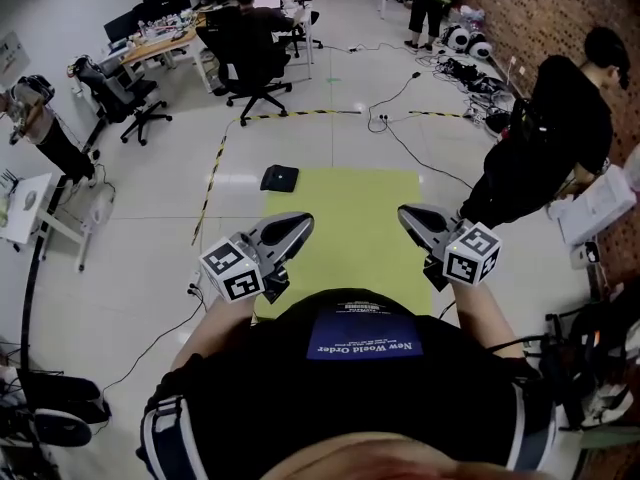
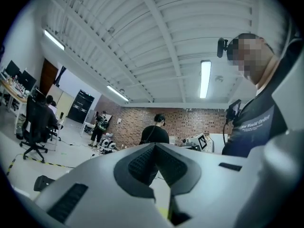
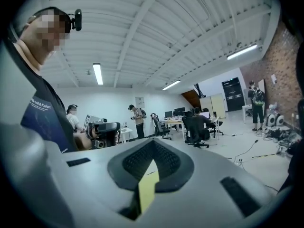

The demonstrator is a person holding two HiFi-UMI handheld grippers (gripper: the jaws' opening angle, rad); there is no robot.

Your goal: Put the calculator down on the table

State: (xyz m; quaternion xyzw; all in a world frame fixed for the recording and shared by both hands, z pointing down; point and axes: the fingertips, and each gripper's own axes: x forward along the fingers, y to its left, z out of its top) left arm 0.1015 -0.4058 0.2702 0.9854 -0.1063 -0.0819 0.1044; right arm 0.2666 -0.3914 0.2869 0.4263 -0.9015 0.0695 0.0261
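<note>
Yellow-green table (image 1: 345, 218), black-and-yellow striped floor tape (image 1: 212, 183)

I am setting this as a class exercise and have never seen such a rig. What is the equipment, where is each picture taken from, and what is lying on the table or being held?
There is no robot: a person holds a two-jaw tool in each hand. The head view looks down from the person's head onto the left gripper and right gripper. The other two views ride on the grippers. Both are closed and hold nothing. A dark flat thing, probably the calculator, lies at the far left corner of the yellow-green table.
</note>
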